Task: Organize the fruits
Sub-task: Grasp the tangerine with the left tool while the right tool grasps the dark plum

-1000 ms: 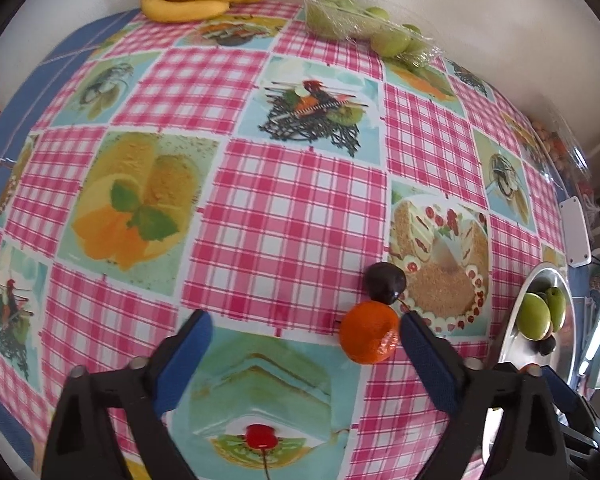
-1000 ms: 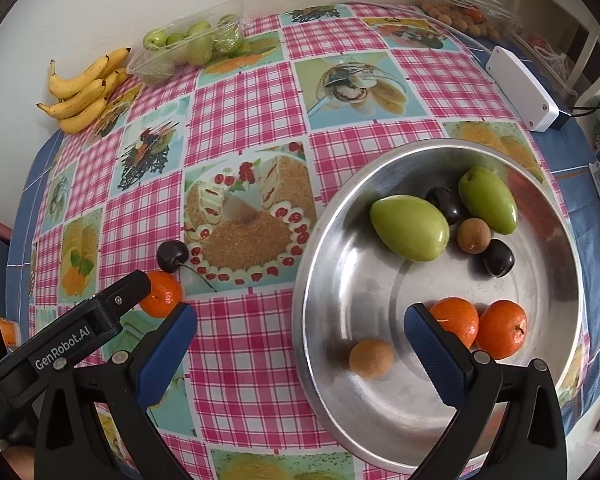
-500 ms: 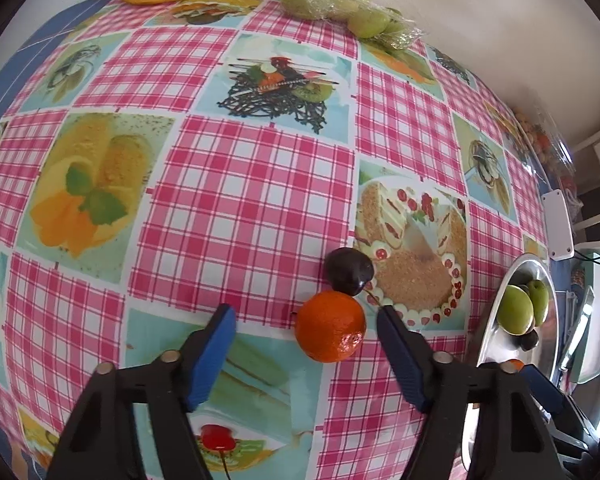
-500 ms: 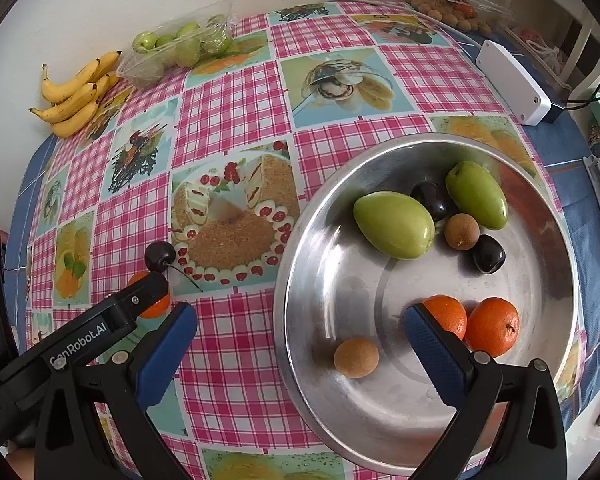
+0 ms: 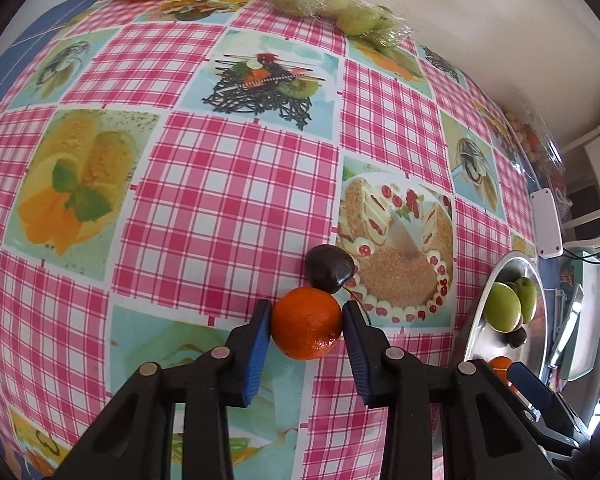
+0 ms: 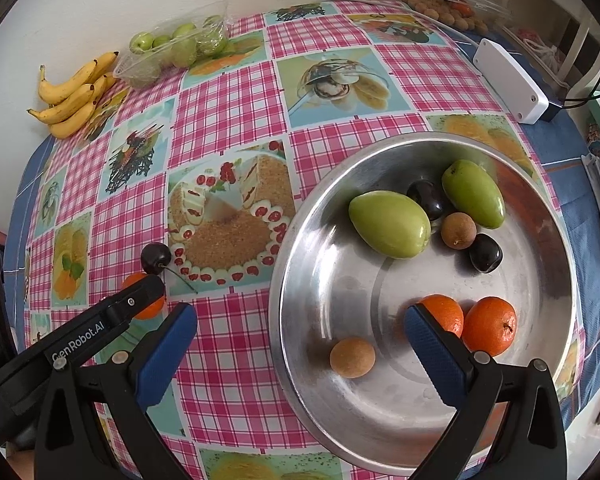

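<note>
Fingers of the left gripper (image 5: 306, 326) are closing on the orange (image 5: 307, 323) on the table (image 5: 228, 184), pads apparently touching; the right gripper (image 6: 300, 344) is held apart. If lifted off-centre, the orange could be squeezed out, and the touching cherry (image 5: 329, 269) knocked away.

A dark cherry (image 5: 329, 273) crowds the orange's (image 5: 307, 323) far side.

"GenRobot.AI" stands in white on the black arm of the left gripper (image 6: 142, 298), lower left of the right wrist view.
</note>
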The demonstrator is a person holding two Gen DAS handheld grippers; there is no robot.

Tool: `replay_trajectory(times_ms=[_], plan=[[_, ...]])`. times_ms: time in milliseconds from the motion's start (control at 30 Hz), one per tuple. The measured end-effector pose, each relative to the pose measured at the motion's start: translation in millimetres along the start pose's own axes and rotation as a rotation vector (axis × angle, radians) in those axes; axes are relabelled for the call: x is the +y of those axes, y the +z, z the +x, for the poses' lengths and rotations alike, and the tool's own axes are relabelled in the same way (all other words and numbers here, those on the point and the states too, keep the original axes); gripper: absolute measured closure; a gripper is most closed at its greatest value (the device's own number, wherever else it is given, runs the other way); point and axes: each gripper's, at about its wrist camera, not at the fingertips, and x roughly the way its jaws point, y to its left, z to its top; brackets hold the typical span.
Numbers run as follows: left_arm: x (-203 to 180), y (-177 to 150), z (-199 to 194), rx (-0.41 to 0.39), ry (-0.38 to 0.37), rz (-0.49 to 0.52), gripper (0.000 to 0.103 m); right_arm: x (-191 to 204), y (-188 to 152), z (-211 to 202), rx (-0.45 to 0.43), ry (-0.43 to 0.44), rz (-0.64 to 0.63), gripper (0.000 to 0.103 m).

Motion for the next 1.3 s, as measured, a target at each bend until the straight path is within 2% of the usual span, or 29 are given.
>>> replay_trajectory(times_ms=[333,500,733,933,1300], plan=[[17.3,1.0,-15.9,-0.021,-0.020,-0.058,0.065,5.5,2.2,-3.0,-0.023,0.001,-0.016,0.000],[26.2,6.8,-29.4,-0.072,0.031,-0.048,0.065,11.2,2.2,-4.4,-0.042,-0.005,-0.036,0.000],[54.6,14.2,-43.4,-0.096,0.038,-0.116,0.065,28.3,-1.1,-3.1,-0.062,-0.023,-0.086,0.000],[68.3,18.1,-51.6,-0.126,0.088,-0.136,0.065,47.6,-2.0,-2.1,-0.069,-0.019,-0.141,0.000],[84.0,19.2,-52.5,-0.123,0.072,-0.188,0.065,88.8,5.3,9.7,-0.073,0.071,-0.202,0.000]])
